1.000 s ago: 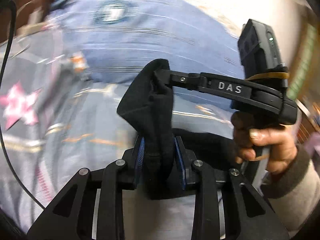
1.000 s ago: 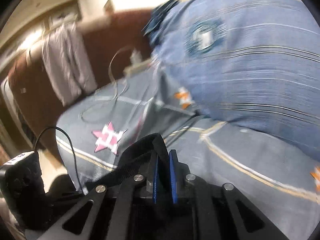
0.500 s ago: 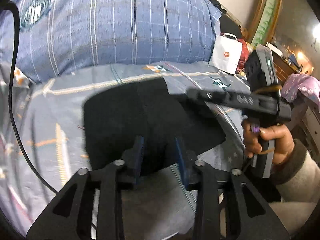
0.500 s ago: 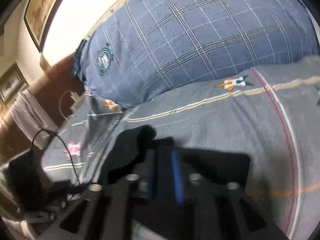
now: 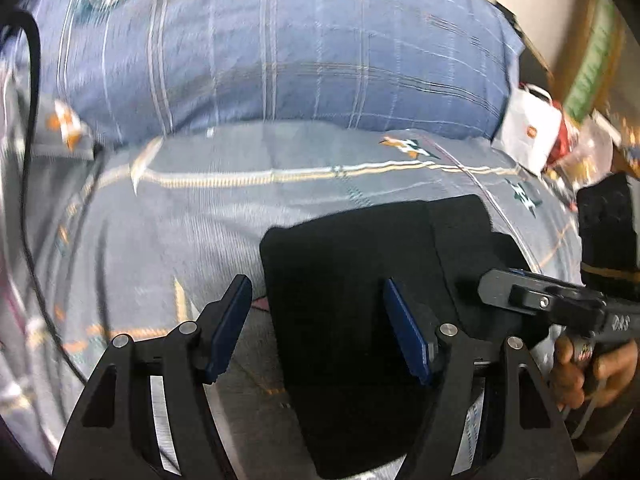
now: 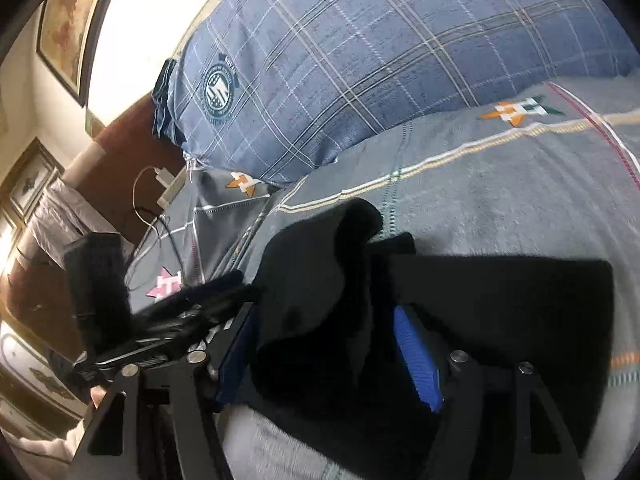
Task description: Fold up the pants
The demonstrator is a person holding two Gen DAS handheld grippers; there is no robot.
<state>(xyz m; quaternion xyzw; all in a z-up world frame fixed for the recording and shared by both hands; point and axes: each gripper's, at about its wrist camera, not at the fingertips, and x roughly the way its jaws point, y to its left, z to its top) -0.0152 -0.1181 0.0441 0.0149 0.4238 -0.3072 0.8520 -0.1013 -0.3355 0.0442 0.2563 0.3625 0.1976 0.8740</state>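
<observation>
Left wrist view: the black pants (image 5: 360,280) were seen lying folded flat on the grey patterned bedsheet (image 5: 160,232), on the near side of the blue plaid pillow (image 5: 280,60). The left gripper (image 5: 318,328) was held over the near part of the pants with its jaws spread wide, having just been opening; the blue pads (image 5: 230,326) were clear of the cloth and nothing was gripped. The right gripper (image 5: 496,294) was seen at the right edge of the pants, held by a hand (image 5: 580,372). From the right wrist, a raised bunch of the pants (image 6: 320,300) was seen between the parted jaws of the right gripper (image 6: 332,356), which had also just been opening; the right blue pad (image 6: 416,356) was not pressed against the cloth.
</observation>
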